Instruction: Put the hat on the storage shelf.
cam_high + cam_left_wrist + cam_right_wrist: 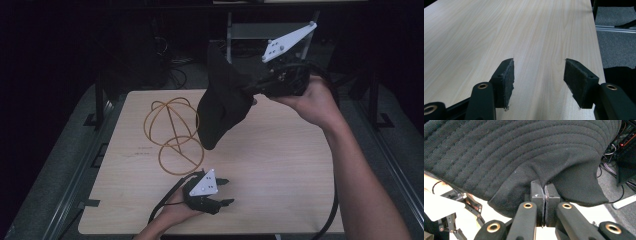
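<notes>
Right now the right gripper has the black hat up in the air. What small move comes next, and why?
Probably carry the black hat left and lower it over the wire stand. The right gripper is shut on its fabric, the hat hangs beside the stand, and the left gripper waits open on the table.

The black hat (222,102) hides part of the wire stand (172,135) in the high view, and its brim runs off the top and left edges of the right gripper view. There the cloth covers the tips of the right gripper (545,195). The room behind the table (280,165) is too dark to read.
</notes>
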`<state>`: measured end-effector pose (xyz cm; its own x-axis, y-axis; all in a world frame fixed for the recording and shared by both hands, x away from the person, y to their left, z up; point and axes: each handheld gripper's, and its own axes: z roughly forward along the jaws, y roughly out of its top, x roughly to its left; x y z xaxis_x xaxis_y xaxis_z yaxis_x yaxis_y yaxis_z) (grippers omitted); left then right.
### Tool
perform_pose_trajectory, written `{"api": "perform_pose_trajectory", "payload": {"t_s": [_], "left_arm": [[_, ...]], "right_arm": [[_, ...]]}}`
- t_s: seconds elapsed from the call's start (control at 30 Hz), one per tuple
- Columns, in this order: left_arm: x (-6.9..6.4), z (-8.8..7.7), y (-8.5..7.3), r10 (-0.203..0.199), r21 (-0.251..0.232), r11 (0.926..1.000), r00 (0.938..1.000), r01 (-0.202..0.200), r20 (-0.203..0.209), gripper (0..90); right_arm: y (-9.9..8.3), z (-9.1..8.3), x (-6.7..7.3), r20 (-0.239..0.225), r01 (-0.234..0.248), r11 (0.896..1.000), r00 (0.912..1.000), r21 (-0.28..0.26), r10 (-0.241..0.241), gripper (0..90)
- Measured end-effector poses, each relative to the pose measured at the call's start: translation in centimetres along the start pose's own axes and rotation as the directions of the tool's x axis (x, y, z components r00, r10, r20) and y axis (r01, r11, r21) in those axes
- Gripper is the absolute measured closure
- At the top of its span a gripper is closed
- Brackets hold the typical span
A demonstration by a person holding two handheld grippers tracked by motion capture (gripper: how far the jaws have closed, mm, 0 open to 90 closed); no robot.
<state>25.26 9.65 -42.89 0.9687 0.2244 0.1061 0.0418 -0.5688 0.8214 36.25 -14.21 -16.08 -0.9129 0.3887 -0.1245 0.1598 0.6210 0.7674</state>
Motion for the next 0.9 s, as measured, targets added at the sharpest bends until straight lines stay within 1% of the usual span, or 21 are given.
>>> {"api": "perform_pose_trajectory", "payload": {"t_s": [0.1, 0.17, 0.27, 0.3, 0.4, 0.47, 0.6, 0.67, 0.7, 0.73, 0.77, 0.8, 0.9], "left_arm": [[0.0, 0.0, 0.0, 0.002, -0.003, 1.0000, 1.0000, -0.002, 0.000, 40.6], [0.0, 0.0, 0.0, 0.005, -0.004, 1.0000, 1.0000, -0.005, -0.002, 40.6], [0.0, 0.1, 0.0, -0.002, -0.004, 1.0000, 1.0000, 0.002, -0.002, 40.4], [0.0, 0.1, 0.0, 0.005, -0.004, 1.0000, 1.0000, -0.005, -0.002, 40.4], [0.0, 0.0, 0.0, 0.006, -0.005, 1.0000, 1.0000, -0.006, -0.003, 40.3], [0.0, 0.0, 0.0, 0.007, -0.006, 1.0000, 1.0000, -0.007, -0.003, 40.3], [0.1, 0.1, -0.1, 0.007, 0.003, 1.0000, 1.0000, -0.007, -0.001, 40.2], [0.0, 0.3, -0.1, -0.005, -0.005, 1.0000, 1.0000, 0.005, 0.003, 40.0], [-0.1, 0.3, -0.1, -0.008, -0.005, 1.0000, 1.0000, 0.008, 0.005, 40.0], [0.0, 0.3, -0.1, -0.003, -0.005, 1.0000, 1.0000, 0.003, 0.003, 40.0], [0.0, 0.3, -0.1, 0.004, -0.005, 1.0000, 1.0000, -0.004, 0.000, 40.0], [0.0, 0.4, -0.1, 0.004, -0.005, 1.0000, 1.0000, -0.004, 0.001, 39.9], [0.0, 0.4, 0.0, 0.007, -0.004, 1.0000, 1.0000, -0.007, 0.005, 39.9]], "right_arm": [[1.0, 0.7, 0.1, -0.003, 0.014, 1.000, 0.9999, 0.014, -0.014, 88.7], [1.7, 1.1, 0.3, -0.005, 0.013, 1.000, 0.9999, 0.018, -0.013, 88.7], [2.8, 1.7, 0.6, -0.005, 0.034, 0.999, 0.9994, 0.041, -0.033, 88.7], [3.3, 1.9, 0.7, -0.011, 0.037, 0.998, 0.9993, 0.044, -0.037, 88.6], [4.3, 2.3, 0.8, -0.008, 0.054, 0.997, 0.9985, 0.050, -0.054, 88.6], [5.0, 2.6, 1.0, -0.016, 0.052, 0.997, 0.9986, 0.055, -0.051, 88.6], [6.2, 3.5, 1.3, -0.025, 0.074, 0.995, 0.9971, 0.074, -0.072, 88.6], [7.0, 4.0, 1.6, -0.028, 0.079, 0.993, 0.9967, 0.086, -0.077, 88.6], [7.4, 4.2, 1.6, -0.030, 0.091, 0.992, 0.9956, 0.088, -0.089, 88.6], [7.9, 4.5, 1.9, -0.022, 0.092, 0.991, 0.9957, 0.100, -0.090, 88.6], [8.2, 4.7, 1.9, -0.023, 0.101, 0.990, 0.9948, 0.102, -0.099, 88.6], [8.8, 5.1, 2.2, -0.026, 0.101, 0.988, 0.9948, 0.116, -0.098, 88.6], [10.0, 6.0, 2.7, -0.039, 0.117, 0.985, 0.9929, 0.128, -0.113, 88.6]]}}
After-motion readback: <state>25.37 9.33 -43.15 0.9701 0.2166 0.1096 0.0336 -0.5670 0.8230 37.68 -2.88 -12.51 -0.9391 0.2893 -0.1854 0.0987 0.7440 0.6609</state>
